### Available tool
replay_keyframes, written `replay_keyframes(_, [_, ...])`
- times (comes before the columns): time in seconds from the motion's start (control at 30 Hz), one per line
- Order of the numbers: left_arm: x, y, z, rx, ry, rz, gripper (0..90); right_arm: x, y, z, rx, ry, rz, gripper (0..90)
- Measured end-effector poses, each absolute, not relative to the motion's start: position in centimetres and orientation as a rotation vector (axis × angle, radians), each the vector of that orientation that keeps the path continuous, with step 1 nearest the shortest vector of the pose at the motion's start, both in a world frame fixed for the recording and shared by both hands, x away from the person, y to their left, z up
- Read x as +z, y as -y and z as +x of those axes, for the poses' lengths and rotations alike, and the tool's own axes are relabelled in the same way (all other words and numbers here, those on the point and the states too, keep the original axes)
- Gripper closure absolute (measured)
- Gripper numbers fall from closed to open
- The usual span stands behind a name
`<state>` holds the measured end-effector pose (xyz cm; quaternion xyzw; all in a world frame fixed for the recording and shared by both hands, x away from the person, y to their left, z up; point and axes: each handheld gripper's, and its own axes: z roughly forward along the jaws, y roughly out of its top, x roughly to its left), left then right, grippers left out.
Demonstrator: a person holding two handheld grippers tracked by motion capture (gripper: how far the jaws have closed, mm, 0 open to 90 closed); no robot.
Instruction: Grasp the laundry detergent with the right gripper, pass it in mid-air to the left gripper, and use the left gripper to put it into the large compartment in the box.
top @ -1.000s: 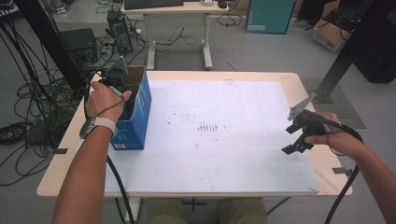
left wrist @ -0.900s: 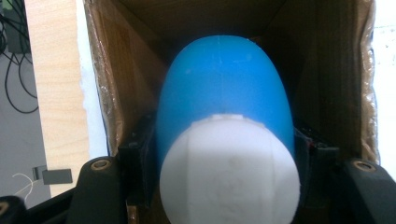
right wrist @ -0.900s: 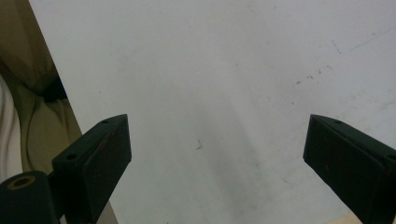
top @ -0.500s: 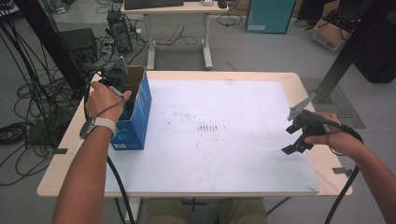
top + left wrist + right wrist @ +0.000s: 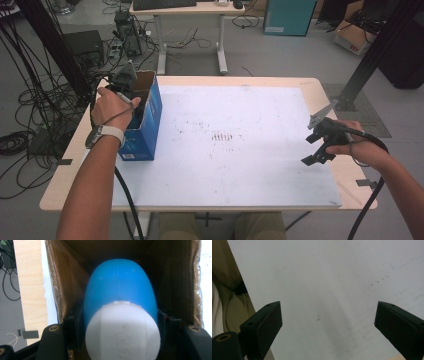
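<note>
An open-topped blue cardboard box (image 5: 146, 127) stands at the table's left side. My left gripper (image 5: 134, 100) reaches down into it from above. In the left gripper view that gripper (image 5: 119, 317) is shut on a blue and white bottle (image 5: 120, 297), whose white cap end (image 5: 122, 332) faces the camera, and the brown inner walls of the box (image 5: 62, 282) surround it. My right gripper (image 5: 317, 150) hovers over the white mat (image 5: 235, 105) near the table's right edge. Its jaws stand wide apart in the right gripper view (image 5: 327, 322), with nothing between them.
The white mat (image 5: 332, 277) covers most of the wooden table (image 5: 350, 175) and has faint dark marks (image 5: 222, 136) in its middle. Behind the table are a desk (image 5: 190, 10), cables on the floor (image 5: 30, 120) and a teal cabinet (image 5: 290, 17).
</note>
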<state>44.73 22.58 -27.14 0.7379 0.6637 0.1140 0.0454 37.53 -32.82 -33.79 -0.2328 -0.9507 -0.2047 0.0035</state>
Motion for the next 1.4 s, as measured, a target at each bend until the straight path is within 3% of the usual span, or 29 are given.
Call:
replay_keyframes(0.93, [-27.16,-22.81,45.04,0.318,-2.036,2.249,37.0,-33.78,32.56,37.64,-0.627,2.983,-0.718,7.6])
replay_keyframes(1.17, [-27.5,-22.94,45.25,0.286,-2.025,2.254,27.7,-34.01,32.69,37.51,-0.629,2.977,-0.732,7.6])
replay_keyframes(1.4, [-27.31,-23.12,45.15,0.252,-1.997,2.261,27.2,-33.9,32.89,37.35,-0.619,2.978,-0.74,7.6])
